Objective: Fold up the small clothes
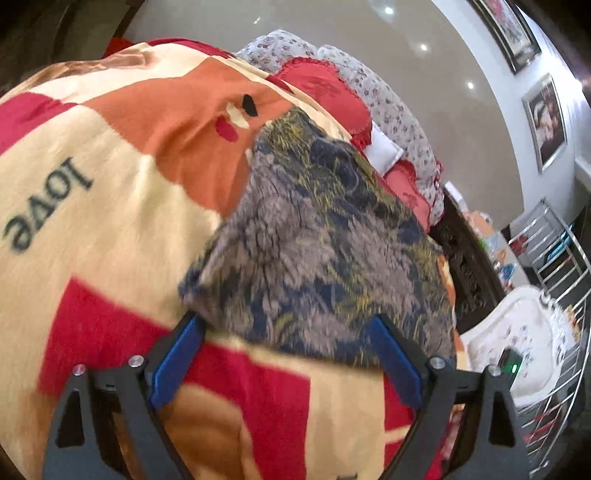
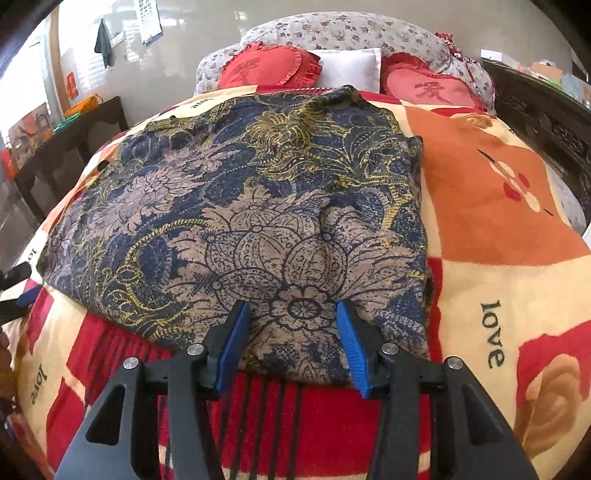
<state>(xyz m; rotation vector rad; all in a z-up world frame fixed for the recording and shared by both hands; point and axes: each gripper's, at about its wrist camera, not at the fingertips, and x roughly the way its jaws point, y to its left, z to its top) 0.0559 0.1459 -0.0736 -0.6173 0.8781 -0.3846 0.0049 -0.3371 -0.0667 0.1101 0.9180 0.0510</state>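
Closest to each camera are the claws themselves. Seen from the right wrist, the right gripper stands partly open, its blue pads pressing down on the near edge of the patterned garment, with cloth bunched between them; whether the pads truly pinch the fabric or only rest on it is hard to tell. Seen from the left wrist, the left gripper is spread wide with nothing held; its fingertips hover at the garment's near hem, one at a corner of the cloth, though that view is blurred. No earlier view is given, so nothing can be said of its motion.

The garment, navy and tan with yellow floral lines, lies flat and spread across the middle of the bed, on a blanket of cream, orange and red blocks printed with "love". Beyond it, at the head edge of the bed, sit two red heart-shaped cushions, a white pillow between them, and a flowered quilt behind.
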